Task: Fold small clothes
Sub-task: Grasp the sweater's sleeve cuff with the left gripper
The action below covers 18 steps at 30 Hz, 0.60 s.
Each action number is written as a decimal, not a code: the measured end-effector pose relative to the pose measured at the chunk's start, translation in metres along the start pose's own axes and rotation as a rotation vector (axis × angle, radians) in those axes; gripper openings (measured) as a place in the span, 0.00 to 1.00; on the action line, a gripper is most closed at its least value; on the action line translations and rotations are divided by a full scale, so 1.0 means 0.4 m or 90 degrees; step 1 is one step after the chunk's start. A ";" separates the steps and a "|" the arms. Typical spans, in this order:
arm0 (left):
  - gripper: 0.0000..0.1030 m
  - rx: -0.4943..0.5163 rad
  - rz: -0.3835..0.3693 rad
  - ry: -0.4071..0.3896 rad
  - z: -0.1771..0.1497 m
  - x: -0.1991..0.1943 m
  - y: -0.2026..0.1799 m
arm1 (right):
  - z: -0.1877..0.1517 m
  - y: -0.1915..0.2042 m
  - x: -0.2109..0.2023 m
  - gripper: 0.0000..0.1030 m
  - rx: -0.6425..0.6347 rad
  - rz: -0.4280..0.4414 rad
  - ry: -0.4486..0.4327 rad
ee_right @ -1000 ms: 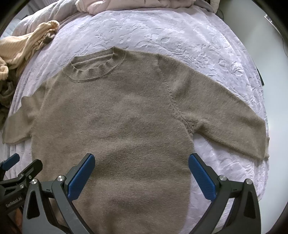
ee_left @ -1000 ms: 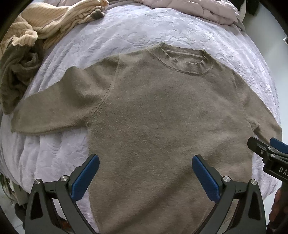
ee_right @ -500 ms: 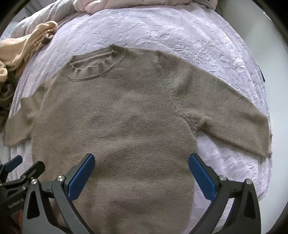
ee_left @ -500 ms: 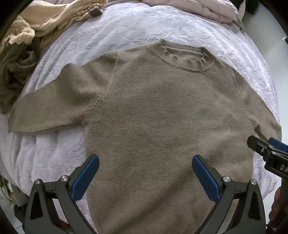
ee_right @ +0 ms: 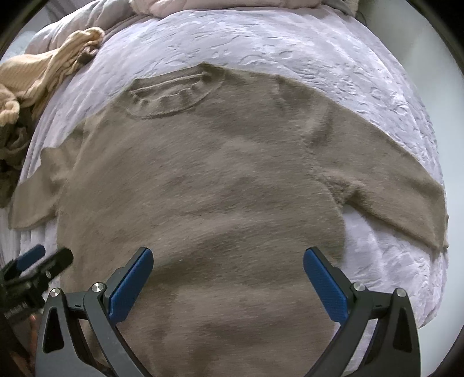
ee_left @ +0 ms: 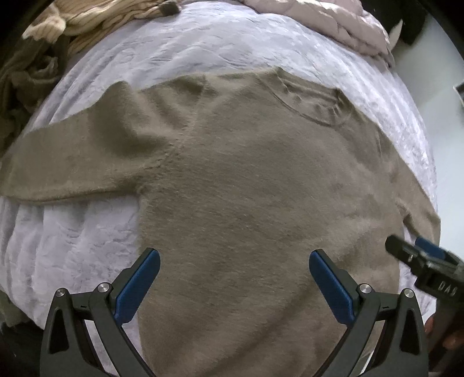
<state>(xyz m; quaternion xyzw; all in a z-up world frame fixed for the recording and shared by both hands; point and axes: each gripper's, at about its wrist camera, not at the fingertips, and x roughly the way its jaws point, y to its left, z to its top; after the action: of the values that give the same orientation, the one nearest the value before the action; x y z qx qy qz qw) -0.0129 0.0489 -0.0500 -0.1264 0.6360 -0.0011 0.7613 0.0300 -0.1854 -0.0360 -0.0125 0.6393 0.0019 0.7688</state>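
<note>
A taupe knit sweater (ee_left: 246, 188) lies flat and face up on a lilac bedspread (ee_left: 203, 43), collar (ee_left: 313, 101) at the far end, both sleeves spread out. My left gripper (ee_left: 234, 287) hovers open over the lower body of the sweater, nothing between its blue pads. In the right wrist view the same sweater (ee_right: 203, 188) fills the frame, its right sleeve (ee_right: 391, 185) reaching the bed's edge. My right gripper (ee_right: 228, 285) is open above the hem area. Each gripper shows at the other view's edge: the right gripper (ee_left: 423, 261), the left gripper (ee_right: 34, 269).
A heap of cream ribbed and olive clothes (ee_left: 43, 43) sits at the far left of the bed, seen too as a clothes heap (ee_right: 34, 84). A pinkish quilt (ee_left: 333, 26) is bunched at the head. The bedspread (ee_right: 290, 43) drops off at the right edge.
Both grippers have moved forward and lower over the sweater, which now looks larger and motion-blurred. Both stay open.
</note>
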 end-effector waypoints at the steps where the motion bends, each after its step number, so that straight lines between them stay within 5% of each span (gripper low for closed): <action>1: 1.00 -0.007 -0.006 -0.007 0.002 -0.003 0.017 | -0.005 0.011 0.003 1.00 -0.005 0.006 0.006; 7: 1.00 -0.086 -0.050 -0.075 0.022 -0.035 0.224 | -0.029 0.100 -0.001 1.00 -0.059 0.036 0.009; 14: 1.00 -0.301 -0.036 -0.173 0.018 -0.042 0.635 | -0.060 0.230 -0.017 1.00 -0.109 0.087 -0.011; 18: 1.00 -0.391 -0.043 -0.191 0.007 -0.007 0.792 | -0.089 0.315 -0.009 1.00 -0.144 0.111 -0.003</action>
<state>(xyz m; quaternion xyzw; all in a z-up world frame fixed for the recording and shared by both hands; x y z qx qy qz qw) -0.0613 0.3567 -0.1081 -0.3696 0.4830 0.1837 0.7723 -0.0082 -0.0601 -0.0413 -0.0435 0.6321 0.1411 0.7607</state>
